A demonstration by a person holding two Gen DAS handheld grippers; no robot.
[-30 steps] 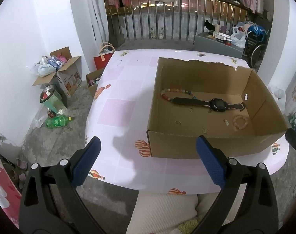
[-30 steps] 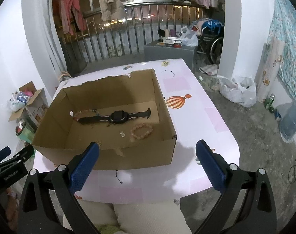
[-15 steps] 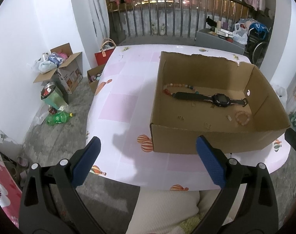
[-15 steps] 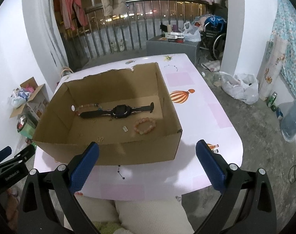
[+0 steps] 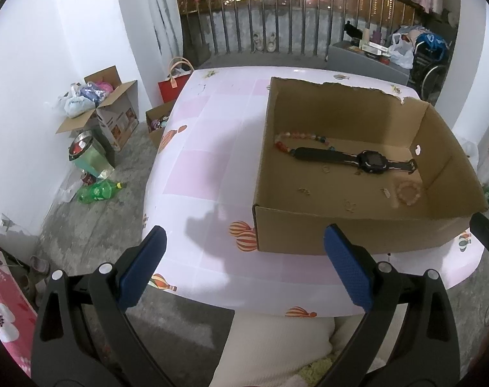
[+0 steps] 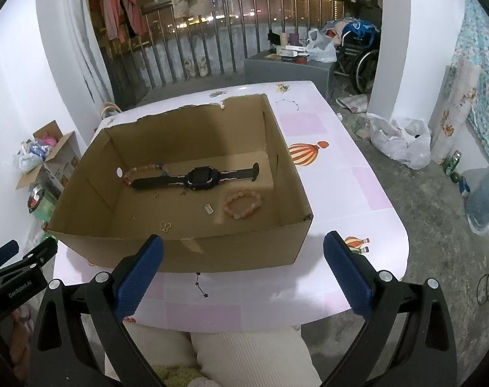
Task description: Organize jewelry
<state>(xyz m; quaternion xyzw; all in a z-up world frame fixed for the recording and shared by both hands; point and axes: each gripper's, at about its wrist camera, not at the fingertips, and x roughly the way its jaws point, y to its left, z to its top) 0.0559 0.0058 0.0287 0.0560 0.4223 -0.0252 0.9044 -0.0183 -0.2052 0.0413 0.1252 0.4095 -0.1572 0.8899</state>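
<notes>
Left wrist view: both tongs (image 5: 242, 262) (image 6: 243, 262) gape wide, empty, before the cardboard box (image 5: 325, 235).

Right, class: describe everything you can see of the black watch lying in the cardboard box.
The black watch lies flat on the floor of the cardboard box, toward the far wall, strap stretched out straight. It has a dark squarish case, face up, and a black band that looks rubbery, with pale markings beside the case. One strap end lies on or against the multicoloured bead bracelet. The pink bead bracelet lies apart, nearer the front. Neither gripper touches it.
</notes>
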